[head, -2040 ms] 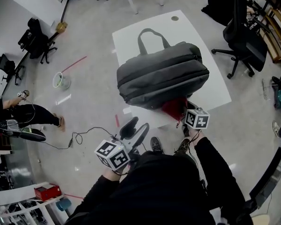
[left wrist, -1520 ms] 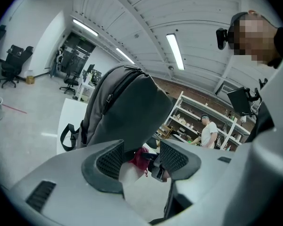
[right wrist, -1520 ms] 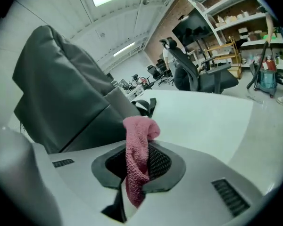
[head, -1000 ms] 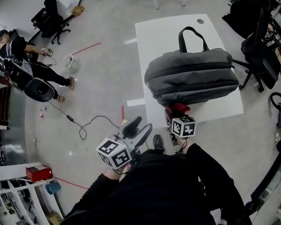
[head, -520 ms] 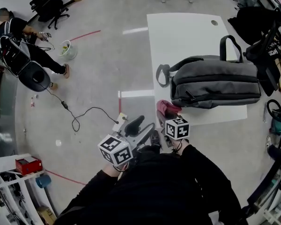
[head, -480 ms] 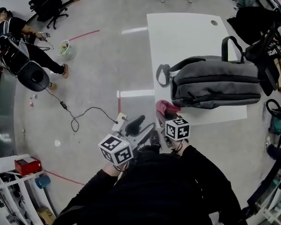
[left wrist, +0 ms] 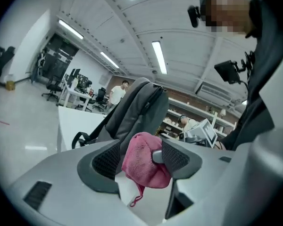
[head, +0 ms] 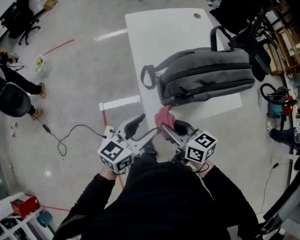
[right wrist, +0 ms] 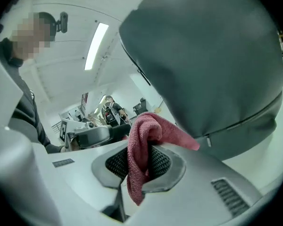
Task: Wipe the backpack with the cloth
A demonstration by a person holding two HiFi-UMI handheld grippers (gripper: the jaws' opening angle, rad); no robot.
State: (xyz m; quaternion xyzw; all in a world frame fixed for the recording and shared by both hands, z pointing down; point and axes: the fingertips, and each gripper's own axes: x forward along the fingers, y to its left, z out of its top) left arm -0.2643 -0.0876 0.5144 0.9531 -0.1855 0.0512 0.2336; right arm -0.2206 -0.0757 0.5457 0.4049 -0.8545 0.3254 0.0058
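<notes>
Right gripper (right wrist: 142, 163): jaws nearly together, clamped on the cloth (right wrist: 148, 128). The fabric is pinched between the black mesh-textured pads (right wrist: 115, 164), one fold bulging above them and a tail hanging below.

Left gripper (left wrist: 140, 158): jaws wide and have just been opening. The cloth shows in the gap, but the left-hand pad stands clear of it, so there is no grip. Whether the cloth lies between these pads or just beyond them, cannot tell.

Only the left gripper view shows a thin loop (left wrist: 134, 201) dangling from the cloth's hem. Only the right gripper view shows a small zip pull (right wrist: 208, 140) on the backpack (right wrist: 203, 55), which fills the upper frame.

The head view alone gives the layout: the backpack lies on its side across the near end of the table (head: 160, 29), the cloth at its near lower corner by the table edge. Contact between them, cannot tell.

Materials: the cloth is pink and nappy, towel-like. The gripper shells are smooth, pale grey moulded plastic. The backpack is grey woven fabric, rounded, with dark zip lines, black straps and a looped top handle. The table is flat, white and rectangular, with a round hole (head: 196, 16) near its far edge.
</notes>
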